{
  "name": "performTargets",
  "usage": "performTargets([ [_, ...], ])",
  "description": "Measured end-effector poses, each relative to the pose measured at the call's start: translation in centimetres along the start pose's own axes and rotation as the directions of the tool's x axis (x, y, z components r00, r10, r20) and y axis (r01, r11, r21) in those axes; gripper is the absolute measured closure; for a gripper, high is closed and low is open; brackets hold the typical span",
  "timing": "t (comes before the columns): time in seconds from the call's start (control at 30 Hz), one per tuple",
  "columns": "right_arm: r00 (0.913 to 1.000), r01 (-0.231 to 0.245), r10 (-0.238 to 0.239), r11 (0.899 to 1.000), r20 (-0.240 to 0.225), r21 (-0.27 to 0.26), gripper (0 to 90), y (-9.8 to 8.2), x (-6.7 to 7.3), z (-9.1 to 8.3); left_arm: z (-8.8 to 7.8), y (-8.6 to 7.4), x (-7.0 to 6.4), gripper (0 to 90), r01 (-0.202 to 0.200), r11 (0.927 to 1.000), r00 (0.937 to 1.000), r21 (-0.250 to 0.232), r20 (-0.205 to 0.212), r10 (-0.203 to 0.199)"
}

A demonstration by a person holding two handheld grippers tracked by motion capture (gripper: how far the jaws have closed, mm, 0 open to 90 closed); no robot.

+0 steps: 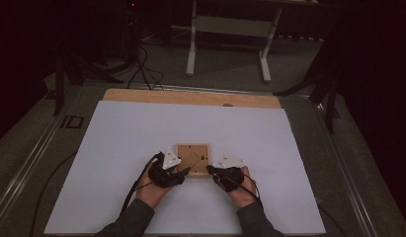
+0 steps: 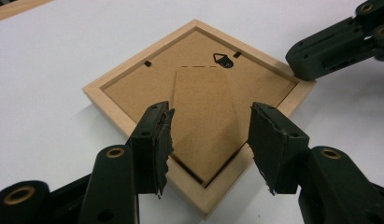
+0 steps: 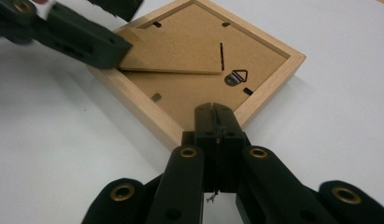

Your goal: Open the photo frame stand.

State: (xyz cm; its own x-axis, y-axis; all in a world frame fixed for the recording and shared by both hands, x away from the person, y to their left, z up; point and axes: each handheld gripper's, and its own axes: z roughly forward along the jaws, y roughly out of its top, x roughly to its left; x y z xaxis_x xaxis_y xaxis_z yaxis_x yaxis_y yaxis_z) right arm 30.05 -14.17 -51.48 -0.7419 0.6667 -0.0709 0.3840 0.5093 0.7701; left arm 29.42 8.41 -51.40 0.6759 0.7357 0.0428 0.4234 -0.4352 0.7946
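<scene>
The left gripper [image 2: 209, 140] stands wide apart, its two black jaws hanging just above the near corner of the small square light-wood picture frame [image 2: 133, 116] with nothing pinched between them. The right gripper [image 3: 216, 122] has its jaws pressed fully together, with their joined tip at the frame's corner on its own side, seemingly resting on the wooden rim, though contact cannot be told for certain. The frame lies face down and flat near the middle of the white tabletop board [image 1: 116, 148], just ahead of both hands, its edges roughly square to the board in the high view. Its brown fibreboard backing faces up, and the fold-out easel stand [image 2: 203, 112] on it lies slightly raised. A small metal hanger loop [image 3: 236, 77] sits near one edge. No readable writing or brand shows on the backing.
</scene>
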Motion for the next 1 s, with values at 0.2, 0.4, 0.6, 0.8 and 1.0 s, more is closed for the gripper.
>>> performTargets([
  [0.2, 1.0, -0.005, 0.005, 1.0, -0.004, -0.004, 89.6, 0.0, -0.1, 0.0, 0.9, 0.1, 0.2, 47.9, 0.0, 0.9996, 1.0, 0.03, -0.007, 0.001],
  [0.4, 1.0, -0.006, 0.006, 1.0, -0.004, -0.006, 89.6, 0.0, -0.1, 0.1, 1.2, 0.1, 0.6, 47.6, 0.028, 0.999, 0.9995, 0.034, 0.013, -0.028],
  [0.6, 1.0, -0.007, 0.007, 1.0, -0.007, -0.008, 89.6, 0.0, -0.1, 0.1, 1.0, 0.6, 0.5, 50.9, 0.036, 0.9987, 0.9993, 0.036, 0.01, -0.036],
  [0.8, 0.9999, -0.009, 0.009, 1.0, -0.012, -0.011, 89.6, 0.0, -0.2, 0.2, 0.2, 2.1, 0.6, 50.9, 0.05, 0.998, 0.9987, -0.039, 0.013, -0.049],
  [1.0, 1.0, -0.007, 0.007, 1.0, -0.002, -0.012, 89.6, 0.0, -0.1, 0.2, 0.2, 2.3, 0.6, 50.7, 0.032, 0.9988, 0.9994, -0.037, 0.012, -0.031],
])
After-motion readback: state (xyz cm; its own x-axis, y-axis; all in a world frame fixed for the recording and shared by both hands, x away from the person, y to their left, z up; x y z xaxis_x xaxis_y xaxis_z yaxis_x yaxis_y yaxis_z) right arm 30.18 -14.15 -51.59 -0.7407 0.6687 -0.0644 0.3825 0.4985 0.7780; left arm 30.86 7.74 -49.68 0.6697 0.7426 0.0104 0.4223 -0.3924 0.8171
